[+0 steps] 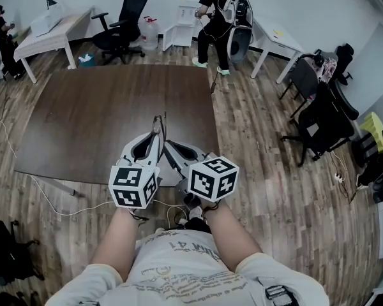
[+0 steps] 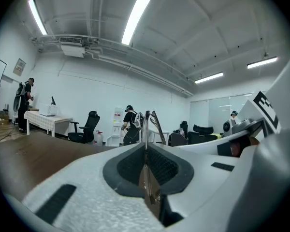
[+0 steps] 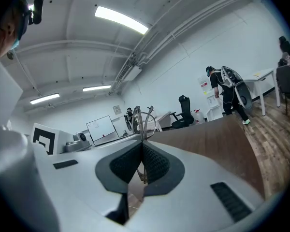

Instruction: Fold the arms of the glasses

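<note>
Left gripper [image 2: 146, 148] and right gripper [image 3: 142, 146] fingers each clench the glasses [image 2: 145, 127] between them, above the brown counter [image 1: 96, 120]; wood floor [image 1: 274, 190] around.

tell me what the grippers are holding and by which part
Both the left gripper and right gripper pinch thin wire-framed glasses; exact part cannot be told.

Matt dark wood-look table [image 1: 96, 120], shiny thin metal glasses [image 2: 145, 124], grainy matt white-plastic left tool [image 2: 146, 144].

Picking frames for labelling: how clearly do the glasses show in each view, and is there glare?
Head view: fisheye-bent, glasses a thin sliver. Left gripper view: glasses fairly sharp, ceiling lights glare. Right gripper view: glasses clear, edges vignetted.
</note>
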The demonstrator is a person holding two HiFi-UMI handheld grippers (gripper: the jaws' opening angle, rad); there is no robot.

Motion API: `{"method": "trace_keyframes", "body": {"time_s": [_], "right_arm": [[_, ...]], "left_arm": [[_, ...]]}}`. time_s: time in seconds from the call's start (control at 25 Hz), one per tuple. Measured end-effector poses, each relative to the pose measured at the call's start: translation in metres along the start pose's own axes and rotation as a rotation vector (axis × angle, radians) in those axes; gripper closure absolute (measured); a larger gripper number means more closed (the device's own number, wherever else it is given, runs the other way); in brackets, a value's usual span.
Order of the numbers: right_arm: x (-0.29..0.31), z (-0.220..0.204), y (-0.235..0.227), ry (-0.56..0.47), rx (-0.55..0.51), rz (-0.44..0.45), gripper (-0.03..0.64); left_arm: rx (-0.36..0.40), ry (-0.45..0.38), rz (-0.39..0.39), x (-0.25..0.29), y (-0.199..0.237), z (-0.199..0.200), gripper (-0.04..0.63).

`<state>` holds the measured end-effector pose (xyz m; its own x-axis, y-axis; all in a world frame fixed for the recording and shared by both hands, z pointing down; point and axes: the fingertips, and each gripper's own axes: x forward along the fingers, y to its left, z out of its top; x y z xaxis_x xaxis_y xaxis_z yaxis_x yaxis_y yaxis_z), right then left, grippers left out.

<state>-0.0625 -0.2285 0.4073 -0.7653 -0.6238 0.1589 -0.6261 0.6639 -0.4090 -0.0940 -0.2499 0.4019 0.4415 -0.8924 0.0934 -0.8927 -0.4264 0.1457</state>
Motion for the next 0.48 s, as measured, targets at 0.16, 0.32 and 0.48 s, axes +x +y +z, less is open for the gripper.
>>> {"method": "trace_keyframes", "body": {"time_s": [0.16, 0.32, 0.48], "right_arm": [[0.0003, -0.0009, 0.0031, -0.007, 0.035, 0.029, 0.600], [0.0021, -0.0028, 0.0037, -0.008, 0.054, 0.040, 0.600], [0.0041, -0.0058, 0.0031, -0.004, 0.067, 0.047, 0.600]], "left_arm": [[-0.047, -0.005, -0.004, -0.0026, 0.0008, -0.0007, 0.565], [-0.098, -0.011, -0.018, -0.0042, 0.0005, -0.0019, 0.565], [-0.101, -0.007, -0.018, -0.0043, 0.0015, -0.0049, 0.565]]}}
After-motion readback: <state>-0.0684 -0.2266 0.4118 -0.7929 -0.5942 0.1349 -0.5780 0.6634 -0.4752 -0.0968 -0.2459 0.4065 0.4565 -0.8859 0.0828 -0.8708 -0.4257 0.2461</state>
